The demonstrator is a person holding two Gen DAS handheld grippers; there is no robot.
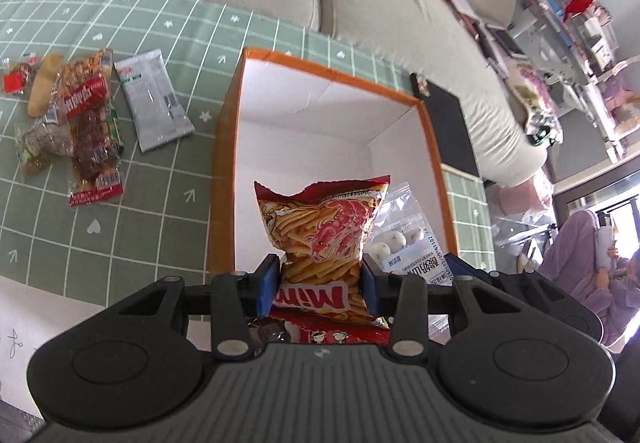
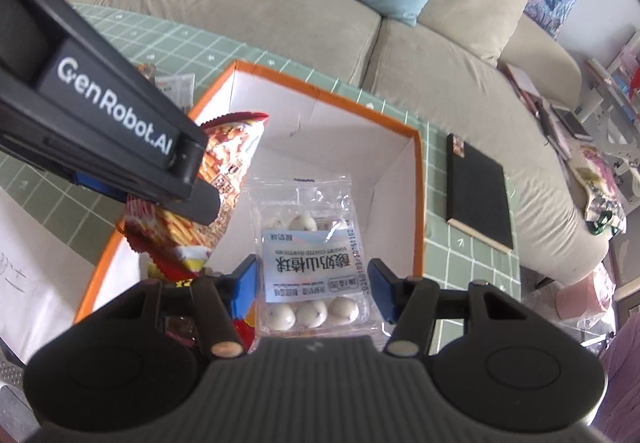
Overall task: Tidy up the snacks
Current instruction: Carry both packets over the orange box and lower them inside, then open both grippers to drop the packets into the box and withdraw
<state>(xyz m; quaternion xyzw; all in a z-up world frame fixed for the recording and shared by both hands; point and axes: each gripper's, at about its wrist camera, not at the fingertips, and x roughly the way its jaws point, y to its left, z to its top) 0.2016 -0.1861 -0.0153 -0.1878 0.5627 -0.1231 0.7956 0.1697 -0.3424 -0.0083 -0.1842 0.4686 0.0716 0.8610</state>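
Crinkly red chip bag [image 1: 320, 239] is pinched in our left tongs [image 1: 320, 283] over the orange box [image 1: 224, 147], right tongs [image 2: 312, 283] wide round the yogurt-ball pack [image 2: 308, 243] w/o gripping; slick foil could slip out.

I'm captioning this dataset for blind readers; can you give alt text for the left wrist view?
The left gripper pinches a red Mimi snack bag over an orange-rimmed white box. More wrapped snacks lie to the left on a green checked tablecloth.
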